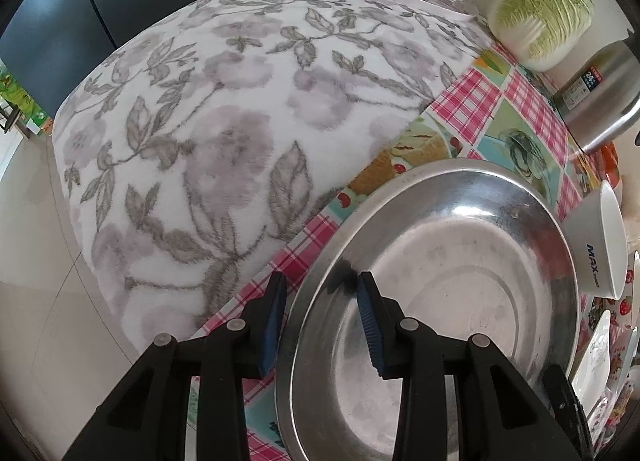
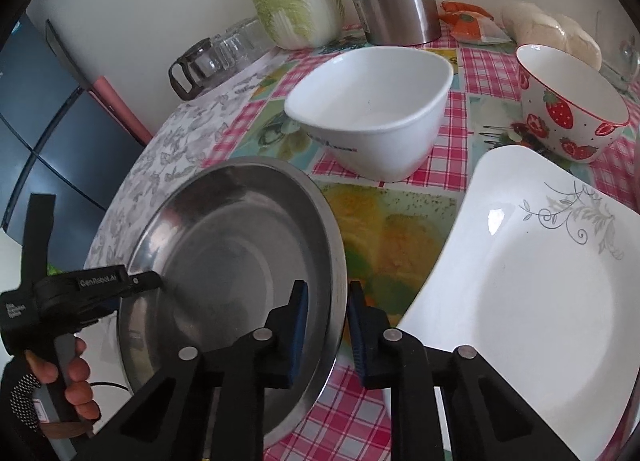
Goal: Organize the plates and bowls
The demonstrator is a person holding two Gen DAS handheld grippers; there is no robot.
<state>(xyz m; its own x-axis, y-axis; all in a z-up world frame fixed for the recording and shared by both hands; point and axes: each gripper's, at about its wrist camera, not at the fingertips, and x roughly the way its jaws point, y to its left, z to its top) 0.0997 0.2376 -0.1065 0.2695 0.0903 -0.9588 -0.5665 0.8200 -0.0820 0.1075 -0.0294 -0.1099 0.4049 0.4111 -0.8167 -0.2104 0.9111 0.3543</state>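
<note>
Both tools straddle the rim of the steel plate from opposite sides. My right tool has one pad inside the rim and one outside, with a gap showing on each side, so it is partly open and has not clamped. My left tool stands likewise across the opposite rim, partly open, one pad over the plate's inner slope, the other over the worktop. It holds nothing.

Handling: the plate is stiff, thin metal, probably light, and smooth enough to slip between the pads. The flat outer rim is the place to grip, squarely and well seated. The square plate, just beside it, the white bowl and the strawberry bowl farther back are ceramic, heavier and breakable.

Pose: both tools point forward and slightly down at the plate. My left hand wraps the handle low at the worktop's near edge.
</note>
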